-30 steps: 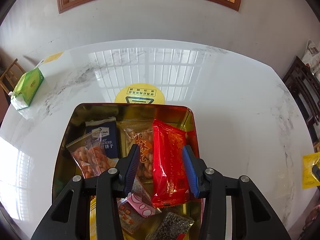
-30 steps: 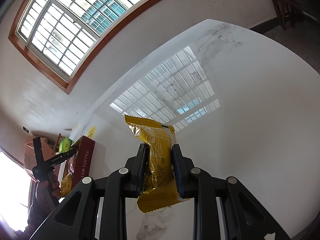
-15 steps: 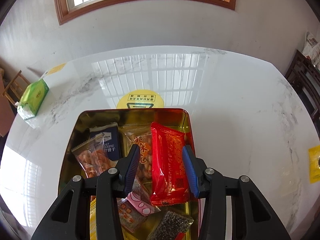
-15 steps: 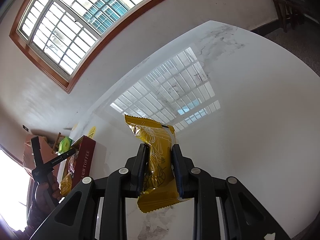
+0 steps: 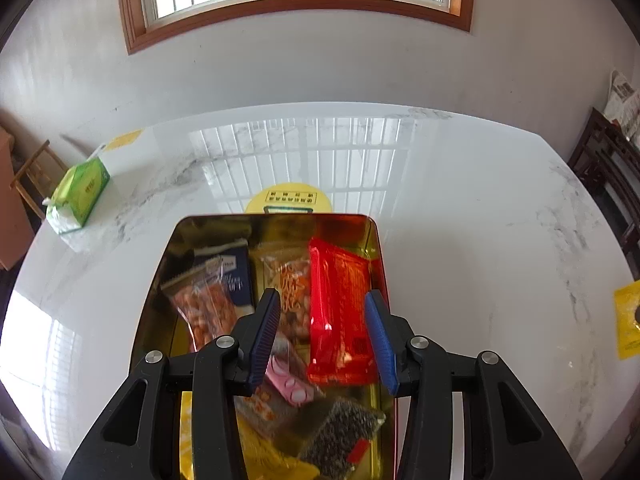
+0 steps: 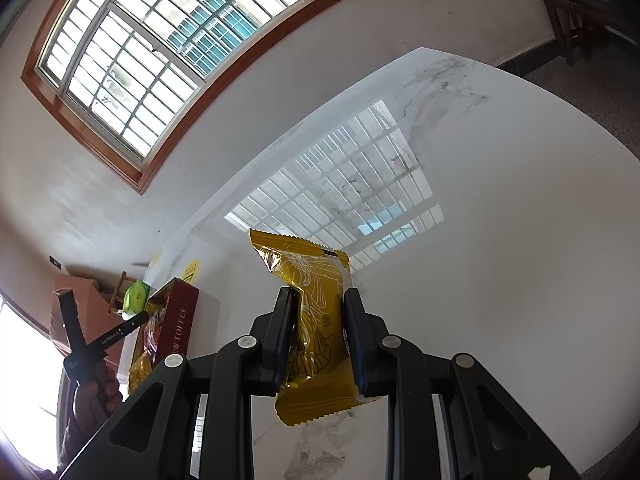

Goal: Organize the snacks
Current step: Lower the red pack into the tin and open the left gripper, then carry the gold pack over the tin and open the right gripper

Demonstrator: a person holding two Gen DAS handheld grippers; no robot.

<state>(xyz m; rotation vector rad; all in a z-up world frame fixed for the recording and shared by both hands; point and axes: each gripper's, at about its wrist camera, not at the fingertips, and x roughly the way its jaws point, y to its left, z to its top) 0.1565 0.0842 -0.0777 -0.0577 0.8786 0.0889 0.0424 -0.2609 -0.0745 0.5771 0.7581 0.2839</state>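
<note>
A gold-lined red tin (image 5: 376, 240) sits on the white marble table and holds several snack packets, among them a red packet (image 5: 340, 312), a peanut bag (image 5: 204, 308) and a dark blue cracker pack (image 5: 236, 276). My left gripper (image 5: 322, 300) is open and empty, raised above the tin. My right gripper (image 6: 318, 300) is shut on a yellow snack packet (image 6: 312, 300) and holds it above the table. The tin (image 6: 176, 320) shows at the left of the right wrist view, with the left gripper (image 6: 102, 326) over it.
A green tissue pack (image 5: 80, 192) lies at the table's far left. A round yellow sticker (image 5: 290, 198) is just beyond the tin. A yellow packet (image 5: 628, 324) lies at the right edge. Dark wooden chairs (image 5: 612, 172) stand to the right.
My left gripper has risen and pulled back from the tin, its jaws still open. My right gripper keeps holding the yellow packet almost still.
</note>
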